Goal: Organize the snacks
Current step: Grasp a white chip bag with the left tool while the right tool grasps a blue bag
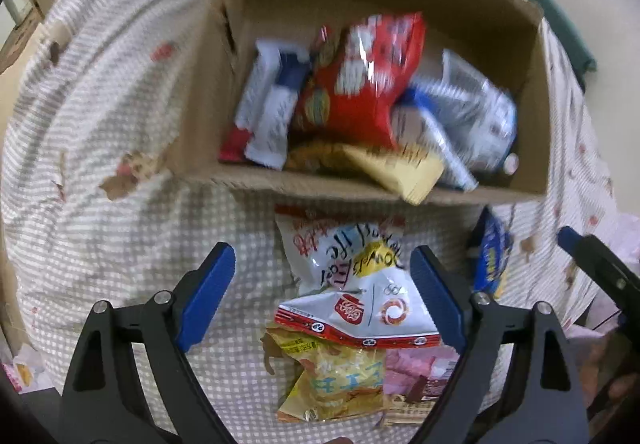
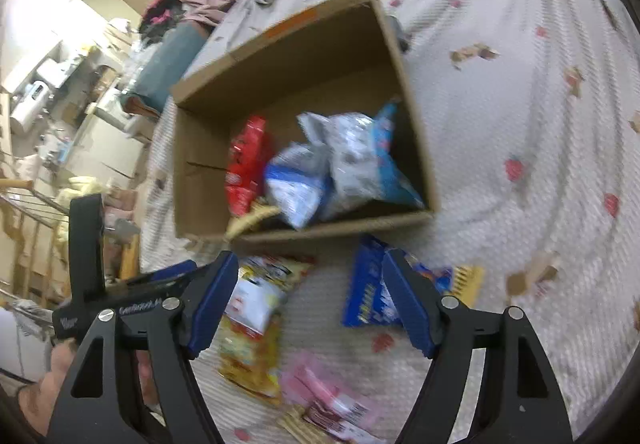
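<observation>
A cardboard box [image 1: 360, 188] sits on the bed and holds several snack bags, among them a red bag [image 1: 364, 80] and blue-and-white bags [image 1: 472, 112]. The box also shows in the right wrist view [image 2: 320, 230]. My left gripper [image 1: 322, 268] is open above a white and red snack bag [image 1: 352, 284] in front of the box; a yellow bag [image 1: 336, 384] and a pink pack [image 1: 416, 368] lie nearer me. My right gripper [image 2: 306, 288] is open and empty, with a blue bag [image 2: 368, 296] at its right finger and a white-yellow bag [image 2: 256, 296] at its left.
A checked and patterned bedspread [image 1: 100, 132] covers the surface. The blue bag [image 1: 490, 256] lies right of the white one. The other gripper's tip [image 1: 592, 256] shows at the right edge. A cluttered room with shelves [image 2: 60, 84] lies to the left.
</observation>
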`<control>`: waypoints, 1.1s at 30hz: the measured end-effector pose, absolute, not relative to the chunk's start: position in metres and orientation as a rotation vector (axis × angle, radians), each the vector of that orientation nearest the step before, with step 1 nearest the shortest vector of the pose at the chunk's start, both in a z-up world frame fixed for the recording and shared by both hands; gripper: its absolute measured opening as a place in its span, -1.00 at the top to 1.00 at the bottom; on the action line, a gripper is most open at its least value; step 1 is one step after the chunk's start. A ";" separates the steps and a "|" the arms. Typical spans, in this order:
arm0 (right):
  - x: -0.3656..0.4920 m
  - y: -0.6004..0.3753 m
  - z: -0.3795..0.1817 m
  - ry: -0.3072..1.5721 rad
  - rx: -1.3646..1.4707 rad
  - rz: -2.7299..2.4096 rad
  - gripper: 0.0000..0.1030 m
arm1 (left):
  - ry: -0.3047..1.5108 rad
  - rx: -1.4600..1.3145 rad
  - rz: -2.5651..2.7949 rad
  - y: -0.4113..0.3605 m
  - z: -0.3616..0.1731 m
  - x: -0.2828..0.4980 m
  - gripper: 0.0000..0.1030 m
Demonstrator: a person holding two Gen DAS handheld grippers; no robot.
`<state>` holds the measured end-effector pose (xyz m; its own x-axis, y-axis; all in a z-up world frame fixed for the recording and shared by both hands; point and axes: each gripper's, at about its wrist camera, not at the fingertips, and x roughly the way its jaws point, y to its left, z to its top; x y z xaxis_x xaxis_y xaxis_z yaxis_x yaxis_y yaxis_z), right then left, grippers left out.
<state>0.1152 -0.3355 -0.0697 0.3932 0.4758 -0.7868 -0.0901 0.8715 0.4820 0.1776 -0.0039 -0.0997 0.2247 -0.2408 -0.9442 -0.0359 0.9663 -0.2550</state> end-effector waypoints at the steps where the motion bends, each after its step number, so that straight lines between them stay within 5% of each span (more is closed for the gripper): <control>1: 0.113 -0.339 -0.072 1.120 0.394 0.360 -0.52 | 1.363 -0.240 -0.145 -0.007 -0.106 0.178 -0.69; 11: 0.114 -0.384 -0.104 1.200 0.446 0.167 -0.62 | 1.465 -0.146 -0.210 -0.044 -0.140 0.180 -0.69; 15: 0.119 -0.396 -0.125 1.273 0.484 0.099 -0.83 | 1.447 -0.090 -0.228 -0.055 -0.140 0.181 -0.68; 25: 0.140 -0.390 -0.167 1.402 0.549 0.088 -0.91 | 1.408 -0.063 -0.246 -0.060 -0.119 0.175 0.02; 33: 0.157 -0.359 -0.176 1.454 0.438 0.112 -0.94 | 1.377 -0.062 -0.276 -0.037 -0.082 0.163 0.10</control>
